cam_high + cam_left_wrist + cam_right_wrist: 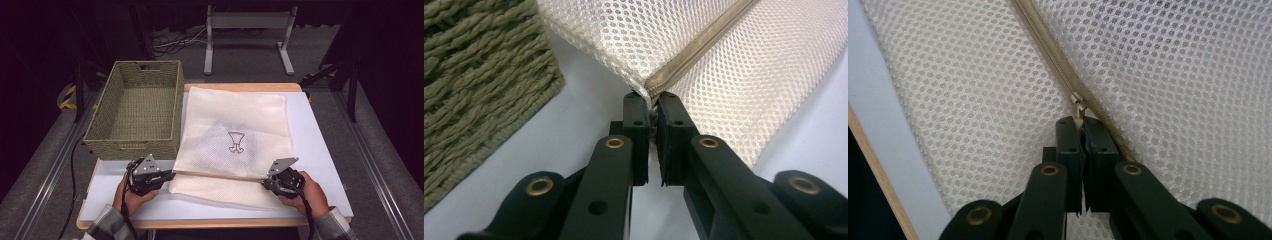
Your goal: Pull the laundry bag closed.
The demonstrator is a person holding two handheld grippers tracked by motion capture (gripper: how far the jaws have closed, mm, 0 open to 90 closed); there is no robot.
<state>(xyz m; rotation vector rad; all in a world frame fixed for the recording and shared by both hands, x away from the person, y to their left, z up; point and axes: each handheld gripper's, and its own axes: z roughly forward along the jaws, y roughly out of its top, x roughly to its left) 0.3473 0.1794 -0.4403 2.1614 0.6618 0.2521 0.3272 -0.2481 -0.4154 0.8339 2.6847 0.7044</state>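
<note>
Mesh laundry bag point(235, 135), one, cream, lying flat on the white table point(315, 150) just right of the basket, with a small printed outline figure near its middle. Zipper point(220, 175), one, beige, running across the bag near its front edge, drawn taut between the two grippers.

Left gripper point(170, 175): jaws narrowed onto the bag's corner at the zipper's left end point(651, 92), mesh pinched between the pads.

Right gripper point(264, 183): jaws narrowed onto the zipper pull point(1078, 107), the slider sitting just beyond the fingertips.

Progress, as judged: both holds are taken, corner anchored and pull gripped. In the right gripper view the teeth beyond the slider look meshed. The slider stands at the right end of the line, so the run along the zipper appears not yet begun; whether the bag is being opened or has been closed cannot be told. Contents, if any, are not discernible through the mesh.

Woven basket point(137, 107), one, olive green, rectangular, with cut-out handles, empty, standing on the table's left rear, touching or just beside the bag's left edge.

Hands, two, one behind each gripper; plaid sleeves point(105, 225), two.
</note>
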